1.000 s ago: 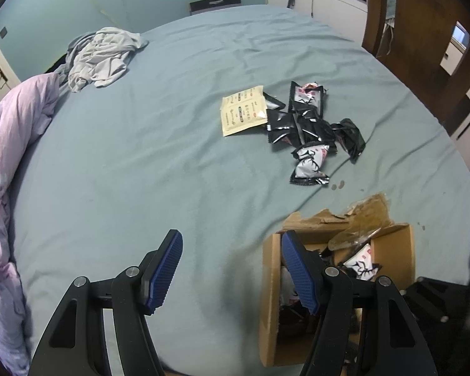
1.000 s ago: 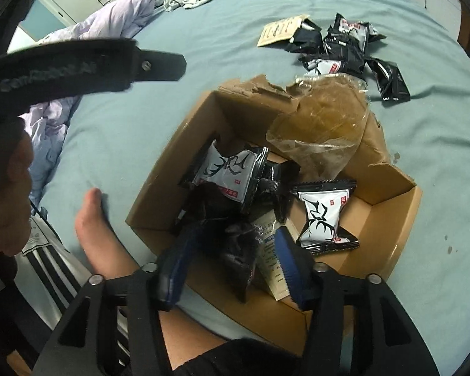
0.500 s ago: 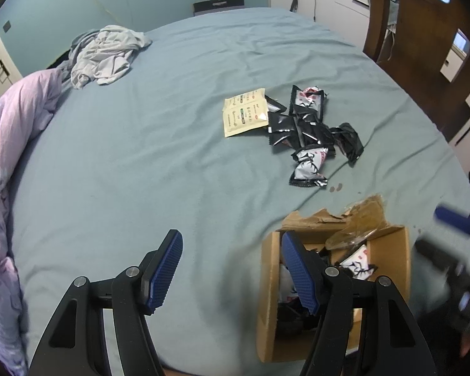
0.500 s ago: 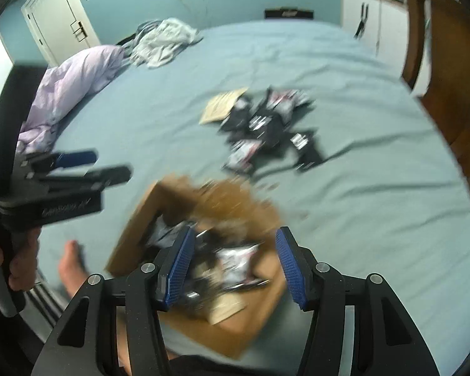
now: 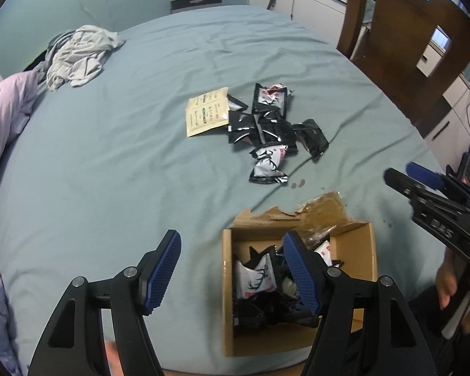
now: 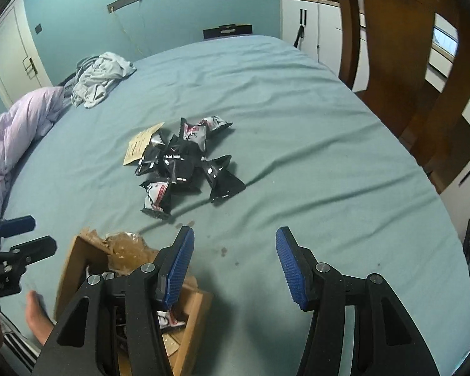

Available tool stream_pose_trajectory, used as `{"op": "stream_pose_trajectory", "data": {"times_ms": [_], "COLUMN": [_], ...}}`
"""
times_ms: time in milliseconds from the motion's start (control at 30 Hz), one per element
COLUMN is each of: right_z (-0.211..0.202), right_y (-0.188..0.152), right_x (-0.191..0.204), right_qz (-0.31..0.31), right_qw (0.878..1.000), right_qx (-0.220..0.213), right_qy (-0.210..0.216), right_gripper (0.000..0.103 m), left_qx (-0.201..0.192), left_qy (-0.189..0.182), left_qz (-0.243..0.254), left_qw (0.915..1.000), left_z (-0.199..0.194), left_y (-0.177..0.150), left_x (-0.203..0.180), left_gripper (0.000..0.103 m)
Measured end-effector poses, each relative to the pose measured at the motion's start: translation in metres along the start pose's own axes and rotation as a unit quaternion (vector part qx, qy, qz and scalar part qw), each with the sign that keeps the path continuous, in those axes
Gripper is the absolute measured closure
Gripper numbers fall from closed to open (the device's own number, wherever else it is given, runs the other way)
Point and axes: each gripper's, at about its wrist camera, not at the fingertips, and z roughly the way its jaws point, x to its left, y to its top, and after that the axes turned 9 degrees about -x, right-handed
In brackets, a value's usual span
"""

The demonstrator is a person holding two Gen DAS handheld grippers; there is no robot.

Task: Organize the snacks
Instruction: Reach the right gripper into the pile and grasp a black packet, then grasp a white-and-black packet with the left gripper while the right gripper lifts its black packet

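Observation:
A pile of black and white snack packets [image 5: 271,131] [image 6: 185,159] lies mid-bed beside a beige sachet [image 5: 207,111] [image 6: 141,142]. A torn cardboard box [image 5: 368,250] [image 6: 70,266] with several packets and crumpled clear wrap sits near the bed's front edge. My left gripper [image 5: 232,250] hangs open above the box's left wall, nothing between its blue pads. My right gripper [image 6: 233,249] is open and empty over bare sheet to the right of the box, and it shows at the right edge of the left wrist view [image 5: 404,177].
Grey clothes [image 5: 78,58] and a lilac duvet [image 5: 3,116] lie at the far left of the teal bed [image 5: 125,163]. A wooden chair [image 6: 401,62] and white cabinets [image 6: 310,28] stand on the right. A bare foot [image 6: 37,316] rests by the box.
My right gripper lifted out of the box and swung up and to the right, empty. The left gripper tilted slightly, so the box now shows more fully.

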Motion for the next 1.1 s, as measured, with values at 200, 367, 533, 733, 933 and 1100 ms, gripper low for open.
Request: {"op": "stream_pose_trajectory", "data": {"times_ms": [200, 367, 533, 733, 933, 1100], "right_z": [0.054, 0.085, 0.116, 0.161, 0.198, 0.191], "right_y": [0.024, 0.043, 0.049, 0.054, 0.055, 0.062], "right_x": [-0.019, -0.025, -0.016, -0.005, -0.002, -0.008], "right_qz": [0.0, 0.032, 0.016, -0.009, -0.021, 0.004], "right_qw": [0.999, 0.999, 0.998, 0.998, 0.996, 0.998], "right_qx": [0.037, 0.042, 0.051, 0.056, 0.076, 0.051], "right_qy": [-0.011, 0.012, 0.02, 0.026, 0.032, 0.026], "right_gripper": [0.05, 0.05, 0.05, 0.05, 0.05, 0.072], "left_qx": [0.023, 0.033, 0.043, 0.028, 0.033, 0.025], "left_qy": [-0.034, -0.027, -0.039, -0.031, -0.036, -0.063], "left_qz": [-0.022, -0.017, -0.013, 0.017, 0.02, -0.005], "left_qw": [0.9989, 0.9989, 0.9982, 0.999, 0.9986, 0.9977], "left_z": [0.012, 0.02, 0.021, 0.021, 0.037, 0.049], "left_y": [0.005, 0.005, 0.002, 0.005, 0.01, 0.023], "left_x": [-0.002, -0.002, -0.003, -0.011, -0.008, -0.002], "left_gripper": [0.033, 0.033, 0.032, 0.029, 0.029, 0.029]}}
